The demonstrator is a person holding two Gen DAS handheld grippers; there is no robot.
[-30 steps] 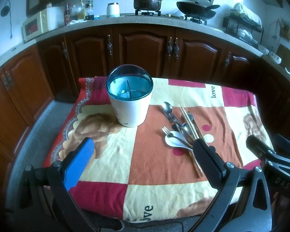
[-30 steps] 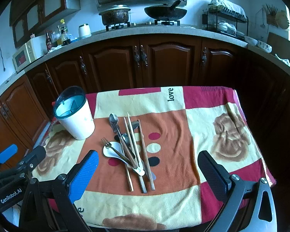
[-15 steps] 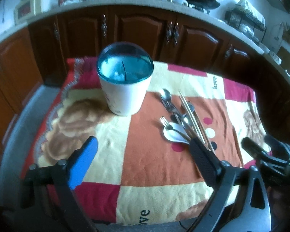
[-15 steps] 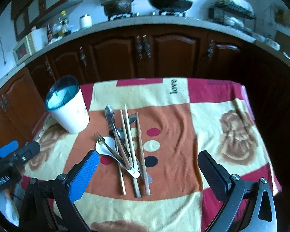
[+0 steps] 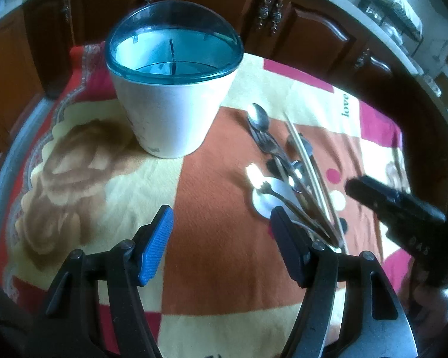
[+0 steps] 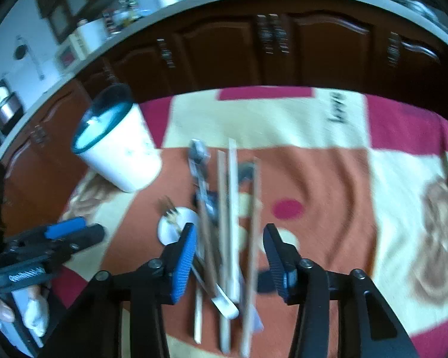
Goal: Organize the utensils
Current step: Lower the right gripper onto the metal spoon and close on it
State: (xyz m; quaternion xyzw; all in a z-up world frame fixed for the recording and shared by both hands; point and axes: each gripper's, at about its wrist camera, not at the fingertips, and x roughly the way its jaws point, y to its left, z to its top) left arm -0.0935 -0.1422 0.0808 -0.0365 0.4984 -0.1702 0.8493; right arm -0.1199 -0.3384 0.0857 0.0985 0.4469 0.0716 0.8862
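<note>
A white utensil holder with a blue rim (image 5: 173, 89) stands on the patterned cloth; it also shows in the right wrist view (image 6: 119, 146). A pile of utensils (image 5: 292, 176) lies to its right: metal spoons, a fork, a white spoon and chopsticks. My left gripper (image 5: 221, 238) is open and empty, low over the cloth in front of the holder. My right gripper (image 6: 228, 256) is open, and its fingers stand on either side of the chopsticks (image 6: 231, 223) in the pile without touching them. The right wrist view is blurred.
The table cloth (image 5: 212, 268) covers a small table. Dark wooden cabinets (image 6: 254, 47) run behind it under a counter with kitchenware. The right gripper (image 5: 403, 208) shows at the right of the left wrist view; the left gripper (image 6: 44, 247) shows at the left of the right wrist view.
Both grippers have moved forward and down toward the table. The right gripper's fingers have narrowed and now straddle the utensil pile. The left gripper has come closer to the holder.
</note>
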